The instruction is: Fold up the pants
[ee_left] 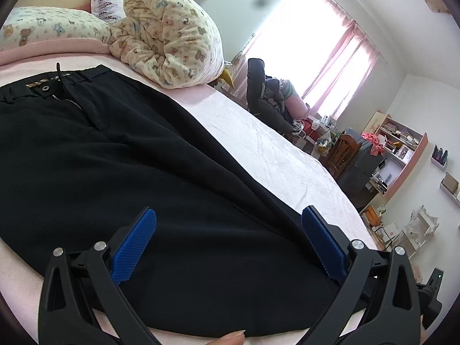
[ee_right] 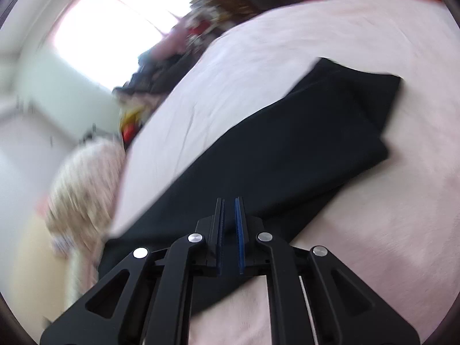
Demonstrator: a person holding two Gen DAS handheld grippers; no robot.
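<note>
Black fabric filled the near field of both wrist views: the pants (ee_left: 120, 155) lay flat on the bed, w/ the left gripper (ee_left: 228, 241) hovering just above them, its blue pads (ee_left: 135, 244) spread wide apart, nothing between them. A fingertip (ee_left: 230, 337) showed at the bottom edge of that view. The right gripper (ee_right: 229, 230) sat over the leg part of the pants (ee_right: 287, 149), fingers nearly pressed together w/ only a thin slit between the pads; no cloth visibly pinched there. Right view was blurred. Pants were dark, smooth, w/ waistband (ee_left: 57, 82), button and zip at the far end in the left view; in the right view the hem end (ee_right: 359, 92) looked doubled over, one layer on another. Under them, a pale pink bedsheet (ee_left: 273, 149), lightly creased. Farther back, a rolled bear-print duvet (ee_left: 166, 37) beside the waistband, and a matching pillow (ee_left: 49, 27). Beyond the bed: a dark chair (ee_left: 258, 86) piled w/ clothes, pink curtains (ee_left: 345, 60) on a bright window, and a pink bookshelf (ee_left: 399, 143) against the white wall.
</note>
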